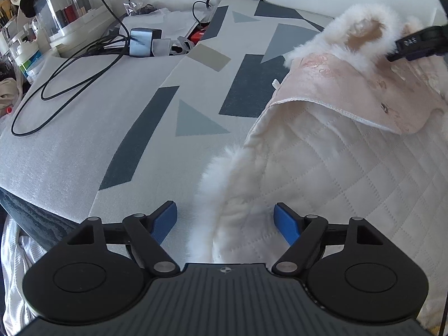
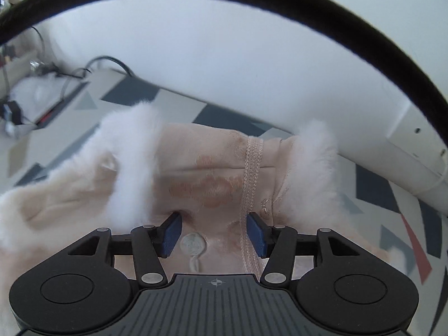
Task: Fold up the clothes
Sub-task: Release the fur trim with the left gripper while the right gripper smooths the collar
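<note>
A grey patterned bedspread [image 1: 84, 128] fills the left wrist view, and the fur-trimmed pink jacket [image 1: 336, 168] lies over its right half, quilted lining up, its long axis running from the lower centre of the frame toward the upper right. The left gripper [image 1: 225, 221] hangs with jaws spread and empty, the furry hem [image 1: 212, 184] lying between them and rising up-frame. In its own view the right gripper [image 2: 213, 233] is closer to the cloth, jaws released either side of a round button [image 2: 193, 243] at lower centre.
</note>
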The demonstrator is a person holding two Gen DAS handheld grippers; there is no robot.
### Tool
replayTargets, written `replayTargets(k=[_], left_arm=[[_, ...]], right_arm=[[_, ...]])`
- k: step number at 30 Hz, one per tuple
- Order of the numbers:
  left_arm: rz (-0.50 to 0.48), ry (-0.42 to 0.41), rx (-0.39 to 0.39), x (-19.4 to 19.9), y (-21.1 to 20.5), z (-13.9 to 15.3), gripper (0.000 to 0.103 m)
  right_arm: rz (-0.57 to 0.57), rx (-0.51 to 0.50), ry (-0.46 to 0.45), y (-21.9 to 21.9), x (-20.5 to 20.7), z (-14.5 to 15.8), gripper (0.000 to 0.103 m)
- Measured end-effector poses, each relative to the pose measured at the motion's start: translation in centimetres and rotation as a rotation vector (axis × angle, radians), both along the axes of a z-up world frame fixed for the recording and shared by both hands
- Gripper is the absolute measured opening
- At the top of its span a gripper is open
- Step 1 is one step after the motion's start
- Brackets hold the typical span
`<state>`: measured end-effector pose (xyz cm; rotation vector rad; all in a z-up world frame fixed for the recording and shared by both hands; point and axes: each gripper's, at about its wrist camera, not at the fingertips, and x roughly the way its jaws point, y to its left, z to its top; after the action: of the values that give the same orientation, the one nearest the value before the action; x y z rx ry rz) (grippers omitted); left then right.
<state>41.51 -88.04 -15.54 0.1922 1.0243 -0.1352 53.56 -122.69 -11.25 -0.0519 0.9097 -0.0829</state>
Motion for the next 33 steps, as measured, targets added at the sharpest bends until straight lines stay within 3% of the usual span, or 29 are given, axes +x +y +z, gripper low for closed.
replayTargets(k=[2, 6, 20, 23, 25, 28, 30, 33], left_arm=[[0.019, -0.003, 0.003, 0.1, 0.1, -0.2, 0.085], [0.058, 0.001, -0.016, 0.2, 0.4, -0.2, 0.085], [0.092, -0.004, 0.002, -0.8, 0.8, -0.4, 0.085], [0.084, -0.002, -0.001, -1.1, 1.3, -0.3, 0.085], [0.077, 0.003, -0.006, -1.1, 1.5, -0.2, 0.085], [0.055, 0.008, -0.012, -1.0, 1.9, -0.1, 0.085], [0.036, 0.008, -0.006, -0.8, 1.9, 0.0, 0.085], [0.012, -0.001, 0.003, -0.3, 2.0, 0.3, 0.085]], right_arm=[[-0.009, 0.014, 0.016, 0.5, 2.9, -1.6, 0.049], [0.026, 0.074, -0.047, 1.2, 6.1, -2.7, 0.057], [0.244, 0.075, -0.127, 7.9, 14.6, -3.0, 0.056], [0.278, 0.029, -0.133, 9.9, 15.4, -3.1, 0.057], [0.255, 0.022, -0.142, 10.2, 14.9, -2.7, 0.056], [0.12, 0.156, -0.218, 7.7, 11.3, -0.4, 0.065], [0.006, 0.251, -0.319, 4.9, 6.9, 1.7, 0.075], [-0.151, 0.322, -0.387, 0.4, -0.2, 3.9, 0.076]])
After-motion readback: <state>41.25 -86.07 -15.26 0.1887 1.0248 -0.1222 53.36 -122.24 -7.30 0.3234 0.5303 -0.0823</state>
